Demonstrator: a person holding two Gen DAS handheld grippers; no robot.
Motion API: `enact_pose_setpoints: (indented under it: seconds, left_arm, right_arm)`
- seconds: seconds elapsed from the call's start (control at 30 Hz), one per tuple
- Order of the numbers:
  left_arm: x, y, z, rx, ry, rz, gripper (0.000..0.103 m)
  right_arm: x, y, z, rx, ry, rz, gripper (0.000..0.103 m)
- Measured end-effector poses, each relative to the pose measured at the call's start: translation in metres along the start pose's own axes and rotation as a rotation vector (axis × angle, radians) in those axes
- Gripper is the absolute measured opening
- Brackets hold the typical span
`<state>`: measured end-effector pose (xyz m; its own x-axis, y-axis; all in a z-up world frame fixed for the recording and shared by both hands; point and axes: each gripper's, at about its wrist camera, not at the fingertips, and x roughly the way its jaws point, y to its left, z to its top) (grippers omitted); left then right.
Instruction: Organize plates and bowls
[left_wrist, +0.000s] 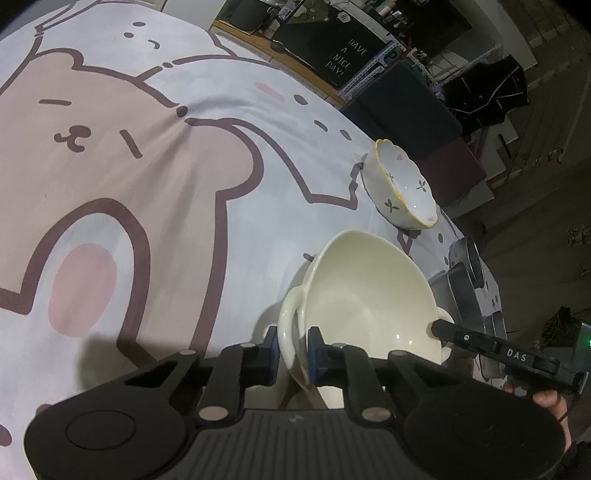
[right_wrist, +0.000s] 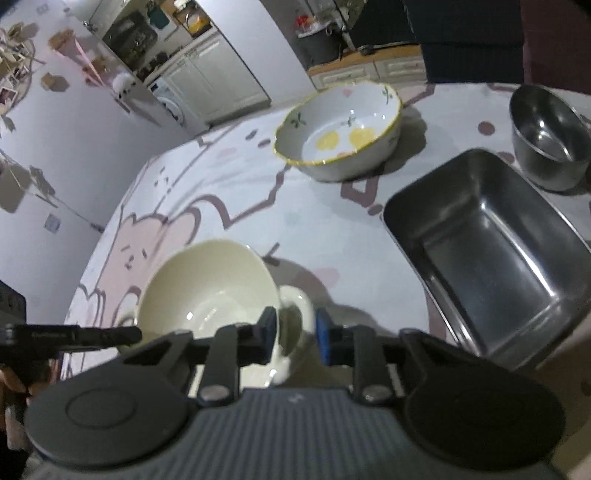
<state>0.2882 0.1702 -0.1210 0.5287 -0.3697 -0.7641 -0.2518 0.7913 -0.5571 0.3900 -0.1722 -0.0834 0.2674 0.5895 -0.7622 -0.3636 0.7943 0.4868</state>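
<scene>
My left claw (left_wrist: 291, 354) is pinched on one handle of the cream bowl (left_wrist: 369, 302), which sits on the worktop (left_wrist: 147, 221). My right claw (right_wrist: 295, 334) straddles the opposite handle, its pads (right_wrist: 322, 339) narrowly apart; I cannot tell if they touch it. Right of that bowl lies a steel tray (right_wrist: 491, 251). Beyond it stand a flowered bowl (right_wrist: 340, 129) and a steel bowl (right_wrist: 546, 136).

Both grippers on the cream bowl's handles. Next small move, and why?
Probably a short, level lift with both. The left gripper and right gripper each straddle a loop handle of the cream bowl, which still seems to sit on the tablecloth. Only then carry it toward the floral bowl.
</scene>
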Motion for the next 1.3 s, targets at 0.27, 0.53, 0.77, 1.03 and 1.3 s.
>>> enact_pose_setpoints:
  seconds: [0.27, 0.53, 0.77, 1.03, 1.3]
  left_arm:
    - [0.007, -0.003, 0.001, 0.007, -0.002, 0.017, 0.017]
    - [0.008, -0.003, 0.002, 0.023, -0.021, 0.033, 0.017]
    - [0.011, -0.003, 0.008, 0.052, -0.026, 0.038, 0.018]
    - [0.015, -0.006, 0.010, 0.101, -0.014, 0.046, 0.018]
    - [0.015, -0.006, 0.009, 0.113, -0.014, 0.043, 0.018]
  right_arm:
    - [0.008, 0.004, 0.002, -0.025, 0.021, -0.004, 0.027]
    - [0.005, 0.013, -0.001, -0.068, 0.034, -0.052, 0.028]
    - [0.003, 0.009, -0.005, -0.043, 0.093, -0.015, 0.028]
    - [0.012, 0.009, -0.008, -0.009, 0.105, -0.013, 0.028]
    - [0.012, 0.012, -0.010, -0.014, 0.088, -0.042, 0.028]
